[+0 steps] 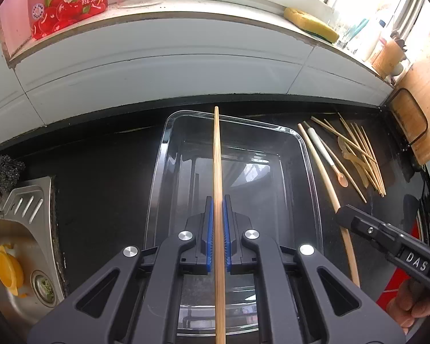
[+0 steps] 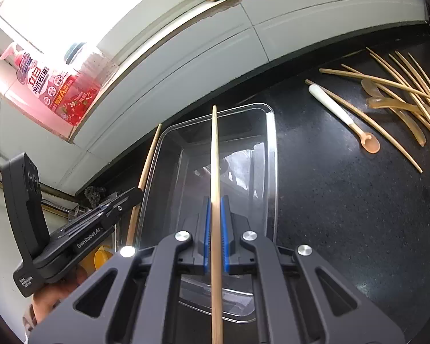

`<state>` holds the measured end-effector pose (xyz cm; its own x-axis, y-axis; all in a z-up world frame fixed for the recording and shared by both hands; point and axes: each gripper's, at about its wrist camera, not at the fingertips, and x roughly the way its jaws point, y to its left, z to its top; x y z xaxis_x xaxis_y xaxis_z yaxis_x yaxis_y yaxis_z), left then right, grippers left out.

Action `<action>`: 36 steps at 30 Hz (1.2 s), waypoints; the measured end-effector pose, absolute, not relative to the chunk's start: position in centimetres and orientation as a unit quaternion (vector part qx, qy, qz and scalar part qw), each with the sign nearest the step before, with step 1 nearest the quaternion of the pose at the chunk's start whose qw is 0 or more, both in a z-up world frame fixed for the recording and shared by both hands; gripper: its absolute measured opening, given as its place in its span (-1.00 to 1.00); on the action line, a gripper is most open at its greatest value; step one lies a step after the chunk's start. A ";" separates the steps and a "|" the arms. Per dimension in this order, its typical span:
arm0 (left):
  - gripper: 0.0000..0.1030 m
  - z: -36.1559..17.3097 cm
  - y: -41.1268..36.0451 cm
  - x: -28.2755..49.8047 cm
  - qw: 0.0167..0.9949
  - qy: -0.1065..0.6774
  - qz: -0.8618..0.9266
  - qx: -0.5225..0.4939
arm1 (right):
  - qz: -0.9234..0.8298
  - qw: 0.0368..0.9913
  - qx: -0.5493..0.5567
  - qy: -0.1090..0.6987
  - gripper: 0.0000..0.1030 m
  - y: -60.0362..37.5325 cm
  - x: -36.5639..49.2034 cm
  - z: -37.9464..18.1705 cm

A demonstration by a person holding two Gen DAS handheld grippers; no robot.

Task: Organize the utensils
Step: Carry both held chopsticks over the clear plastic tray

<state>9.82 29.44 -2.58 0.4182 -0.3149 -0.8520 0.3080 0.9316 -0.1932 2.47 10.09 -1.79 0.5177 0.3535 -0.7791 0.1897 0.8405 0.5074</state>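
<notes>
Left wrist view: left gripper (image 1: 218, 209) clamped on a bamboo chopstick (image 1: 217, 154), held above the clear plastic tray (image 1: 309, 154). Loose chopsticks (image 1: 364, 149) and white-handled spoon (image 1: 324, 149) scattered on black counter (image 1: 100, 177) right of tray. Sink (image 1: 20, 229) at left.

Right wrist view: right gripper (image 2: 215, 212) pinched tight on second chopstick (image 2: 215, 149), over same tray (image 2: 272, 154). Left gripper (image 2: 134, 193) seen beside the tray's left rim, its chopstick (image 2: 149, 157) gripped.
</notes>
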 end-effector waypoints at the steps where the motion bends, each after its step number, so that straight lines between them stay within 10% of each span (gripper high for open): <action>1: -0.89 -2.6 29.5 9.8 0.842 0.507 -0.185 -0.004 | 0.050 0.826 0.277 0.489 -0.86 10.2 2.5 -1.8; 36: -0.89 -2.9 30.0 11.7 0.835 0.517 -0.188 -0.017 | 0.036 0.835 0.250 0.488 -0.86 10.9 4.9 -1.9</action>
